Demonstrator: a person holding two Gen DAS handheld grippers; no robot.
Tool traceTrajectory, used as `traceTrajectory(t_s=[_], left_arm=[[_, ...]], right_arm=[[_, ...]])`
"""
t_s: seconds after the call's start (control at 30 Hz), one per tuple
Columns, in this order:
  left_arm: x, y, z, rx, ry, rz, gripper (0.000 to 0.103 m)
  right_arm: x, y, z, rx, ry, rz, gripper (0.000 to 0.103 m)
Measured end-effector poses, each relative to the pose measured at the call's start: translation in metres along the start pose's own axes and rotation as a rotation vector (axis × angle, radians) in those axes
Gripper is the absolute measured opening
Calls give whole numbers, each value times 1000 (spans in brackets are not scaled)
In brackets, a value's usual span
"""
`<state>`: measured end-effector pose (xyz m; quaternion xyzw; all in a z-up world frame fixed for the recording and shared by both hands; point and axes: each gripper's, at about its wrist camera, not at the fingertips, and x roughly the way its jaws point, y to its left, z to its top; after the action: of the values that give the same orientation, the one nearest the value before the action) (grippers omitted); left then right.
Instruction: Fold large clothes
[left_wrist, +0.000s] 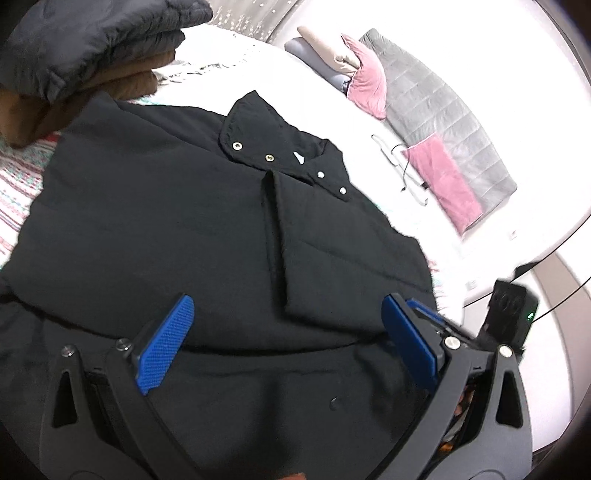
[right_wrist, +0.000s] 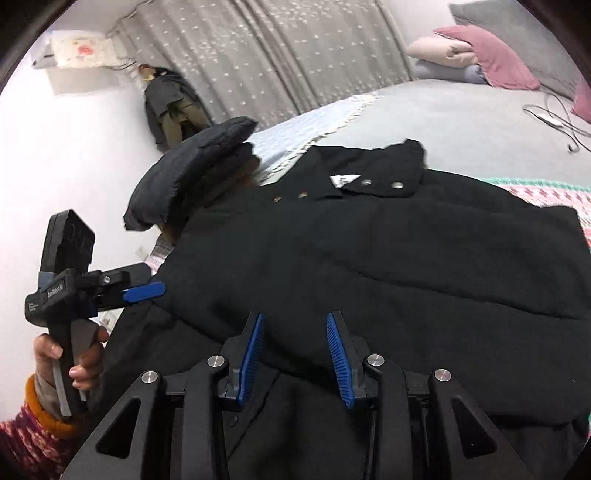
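Observation:
A large black padded jacket (left_wrist: 177, 221) lies flat on the bed, collar with metal snaps (left_wrist: 269, 157) at the far end. It also shows in the right wrist view (right_wrist: 388, 258). My left gripper (left_wrist: 288, 314) hovers over the jacket's lower part, jaws wide open and empty. It shows from the side in the right wrist view (right_wrist: 147, 291) at the jacket's left edge. My right gripper (right_wrist: 295, 325) is open and empty just above the jacket's near hem.
A stack of folded dark and brown clothes (left_wrist: 92, 48) sits beside the jacket's shoulder, also in the right wrist view (right_wrist: 192, 173). Pink pillows (left_wrist: 365, 81), a grey quilt (left_wrist: 443, 122) and a cable (left_wrist: 402, 173) lie at the bed's far end. Curtain (right_wrist: 277, 55) behind.

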<state>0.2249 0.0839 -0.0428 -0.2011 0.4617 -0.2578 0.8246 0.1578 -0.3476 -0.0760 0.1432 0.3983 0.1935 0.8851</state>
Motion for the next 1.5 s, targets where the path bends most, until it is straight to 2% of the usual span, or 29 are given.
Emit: traceTrajectory(t_s=[0.1, 0.17, 0.27, 0.33, 0.37, 0.4, 0.43, 0.47, 0.53, 0.57, 0.6, 0.63, 0.67, 0.7, 0.73, 0.77, 0.83, 0.93, 1.03, 1.1, 1.13, 1.17, 1.2, 1.37, 1.43, 1.47, 1.5], left_arm=[[12, 1, 7, -24, 10, -14, 101], [27, -2, 12, -15, 35, 17, 100], [50, -16, 16, 41, 80, 64, 88], [67, -27, 17, 84, 105, 75, 67], [77, -32, 17, 104, 130, 73, 36], [84, -37, 17, 125, 149, 112, 10], [87, -46, 17, 162, 138, 158, 8], [81, -53, 17, 185, 106, 162, 8], [56, -66, 17, 218, -3, 126, 7], [42, -70, 17, 217, -49, 127, 8], [34, -70, 16, 215, -78, 162, 9], [29, -66, 14, 214, -103, 230, 12], [29, -61, 13, 213, -109, 331, 16], [32, -55, 12, 212, -97, 415, 21], [35, -47, 12, 202, -73, 461, 21], [34, -44, 12, 190, -69, 443, 21], [26, -45, 10, 169, -104, 311, 21], [33, -60, 6, 232, -109, 216, 28], [64, -76, 0, 314, -52, 216, 41], [98, -66, -8, 337, 63, 252, 42], [110, -56, -9, 320, 101, 247, 42], [110, -51, -13, 298, 82, 225, 42], [108, -48, -12, 274, 64, 205, 42], [90, -55, -15, 285, 85, 234, 45], [73, -62, -19, 303, 95, 251, 62], [60, -65, -23, 318, 95, 278, 82], [46, -68, -25, 338, 82, 292, 88]], right_arm=[[-13, -8, 3, 50, -23, -65, 37], [-27, -19, 1, 102, -41, -106, 39], [-40, -39, 8, 190, -69, -233, 46], [-59, -52, 8, 254, -103, -277, 49], [-67, -61, 7, 283, -118, -287, 50], [-73, -70, 7, 317, -135, -298, 50], [-82, -79, 5, 354, -152, -312, 51], [-87, -85, 4, 376, -163, -320, 51], [-95, -95, 1, 409, -184, -335, 51], [-99, -99, -1, 421, -191, -344, 51], [-102, -101, -2, 430, -196, -357, 51], [-103, -103, -2, 434, -197, -370, 51], [-105, -105, -4, 437, -196, -382, 51], [-105, -106, -6, 439, -190, -397, 51], [-102, -106, -7, 435, -179, -417, 51], [-97, -105, -7, 427, -168, -431, 51], [-90, -100, -7, 400, -161, -455, 51], [-81, -87, -3, 328, -176, -464, 51], [-64, -79, -3, 262, -139, -474, 51], [-48, -77, -7, 202, -82, -539, 51], [-38, -79, -10, 172, -28, -591, 51], [-27, -86, -16, 144, 43, -659, 51], [-26, -89, -20, 135, 38, -671, 53], [-55, -103, -18, 252, 30, -629, 57], [-80, -109, -16, 317, 16, -539, 58], [-94, -111, -16, 335, -11, -502, 58], [-105, -112, -16, 348, -33, -480, 60]])
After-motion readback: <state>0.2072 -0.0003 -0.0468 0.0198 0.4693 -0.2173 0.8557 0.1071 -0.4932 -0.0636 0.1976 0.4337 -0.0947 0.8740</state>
